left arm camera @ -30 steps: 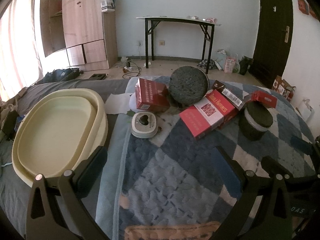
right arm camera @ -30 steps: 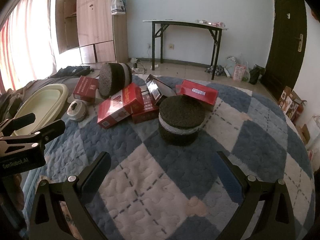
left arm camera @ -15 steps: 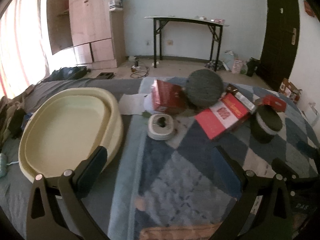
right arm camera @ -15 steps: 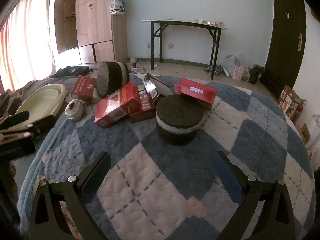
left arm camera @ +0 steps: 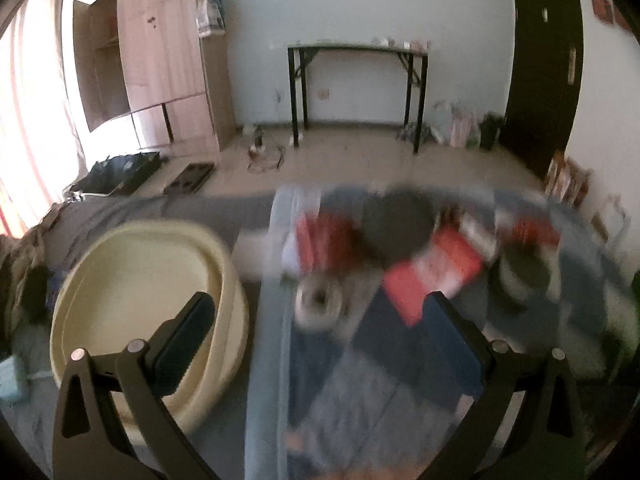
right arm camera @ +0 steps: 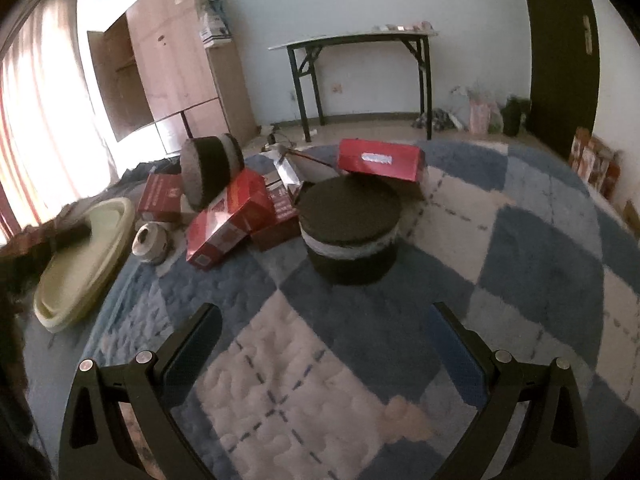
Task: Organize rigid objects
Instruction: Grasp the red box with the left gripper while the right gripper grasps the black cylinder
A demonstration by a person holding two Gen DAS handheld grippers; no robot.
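A pile of rigid objects lies on a blue and white checked rug (right arm camera: 460, 248). It holds several red boxes (right arm camera: 230, 220), a dark round tin (right arm camera: 350, 232) standing upright, a second dark tin (right arm camera: 210, 170) on its side, and a small round case (right arm camera: 151, 242). A cream oval basin (left arm camera: 136, 292) (right arm camera: 80, 268) sits left of the rug. My left gripper (left arm camera: 320, 324) is open and empty, hanging above the basin's edge and the small case (left arm camera: 318, 304); that view is blurred. My right gripper (right arm camera: 326, 332) is open and empty, short of the upright tin.
A grey sheet (left arm camera: 132, 208) lies under the basin. Beyond the rug stand a black-legged table (right arm camera: 360, 80), a wooden wardrobe (right arm camera: 172, 64) and a dark door (right arm camera: 560, 60). Bags and clutter sit on the floor by the far wall.
The left gripper has pulled back and swung left, so the pile looks smaller and the basin sits nearer centre. The right gripper has edged towards the upright tin. Both stay open.
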